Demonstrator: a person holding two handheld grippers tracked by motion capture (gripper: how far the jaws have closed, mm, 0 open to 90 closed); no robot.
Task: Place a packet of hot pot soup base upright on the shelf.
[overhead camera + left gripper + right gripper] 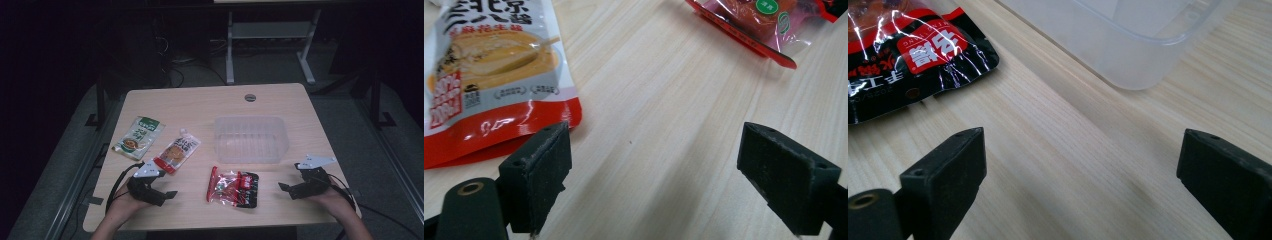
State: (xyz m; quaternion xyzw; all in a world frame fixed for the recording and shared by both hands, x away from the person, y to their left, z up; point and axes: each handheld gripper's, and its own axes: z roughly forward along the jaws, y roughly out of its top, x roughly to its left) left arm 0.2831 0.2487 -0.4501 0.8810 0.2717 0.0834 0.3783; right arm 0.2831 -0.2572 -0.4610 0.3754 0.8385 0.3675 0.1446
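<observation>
both tools sit low on the near edge of the counter [200, 100], one at each corner, angled in toward the middle. left tool [159, 192] has its jaws spread wide with nothing between them, just bare wood showing through the gap in the left gripper view. right tool [292, 189] is the same, jaws wide apart and empty, wood grain between them in the right gripper view.

between the two lies the red pack [233, 187], flat on the counter, clear front with a black and red end toward my right side. it's nearest both tools, so i take it as the first thing to pick. the clear bin [251, 140] stands just behind it, open top up, empty as far as i can see, placed where a short carry would drop a pack in.

the orange pouch [176, 151] lies flat just ahead of the left tool, its red bottom edge close by the left jaw in the left gripper view, not touching as far as i can tell. the green pouch [139, 136] lies further left, apart from it. all three lie spread apart, none overlapping, which leaves room for jaws to come down around each.
</observation>
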